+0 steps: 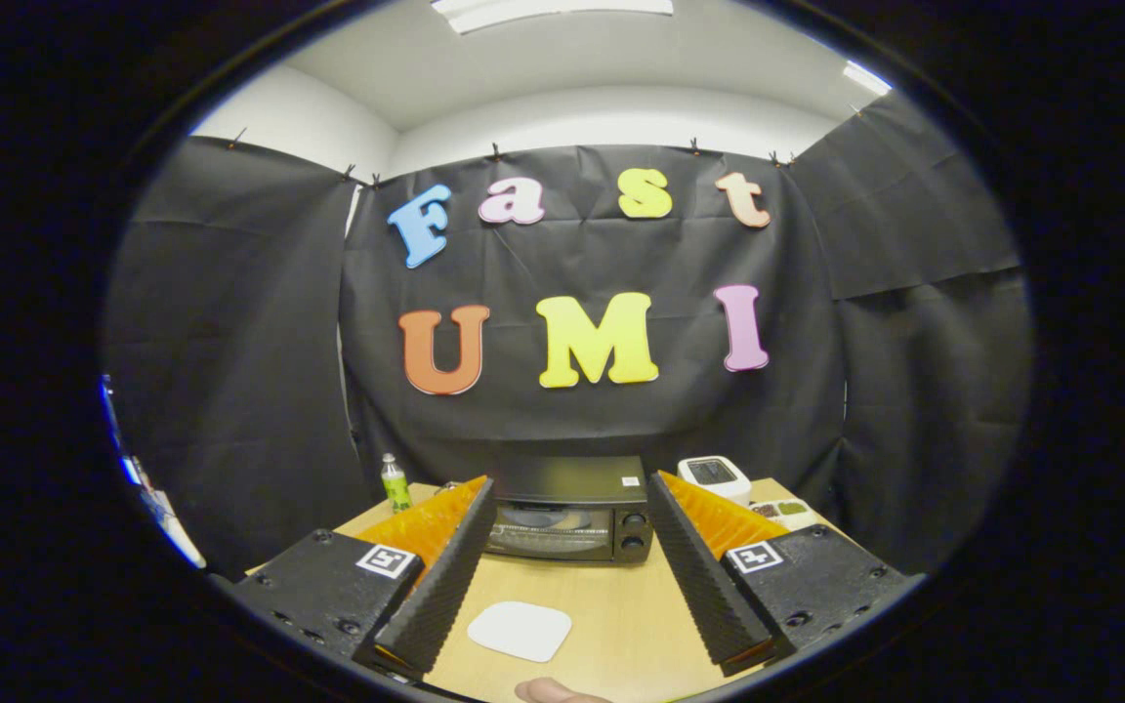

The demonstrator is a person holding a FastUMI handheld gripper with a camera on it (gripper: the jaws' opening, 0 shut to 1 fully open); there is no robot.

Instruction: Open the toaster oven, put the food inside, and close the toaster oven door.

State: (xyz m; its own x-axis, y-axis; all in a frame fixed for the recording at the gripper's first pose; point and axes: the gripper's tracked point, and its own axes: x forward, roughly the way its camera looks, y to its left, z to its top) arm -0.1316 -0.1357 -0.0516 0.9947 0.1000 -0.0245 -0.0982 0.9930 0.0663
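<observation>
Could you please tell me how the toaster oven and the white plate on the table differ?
The toaster oven is black and boxy, standing at the far side of the table beyond the open tool; the plate is white, flat and lies between its fingers. The oven's door is shut, and the plate is bare. Both rest on the table, untouched.

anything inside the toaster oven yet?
Cannot tell. The toaster oven sits beyond the open gripper with its door shut; the glass shows only dim reflections, so the interior is hidden. A white plate lies on the table between the fingers.
</observation>
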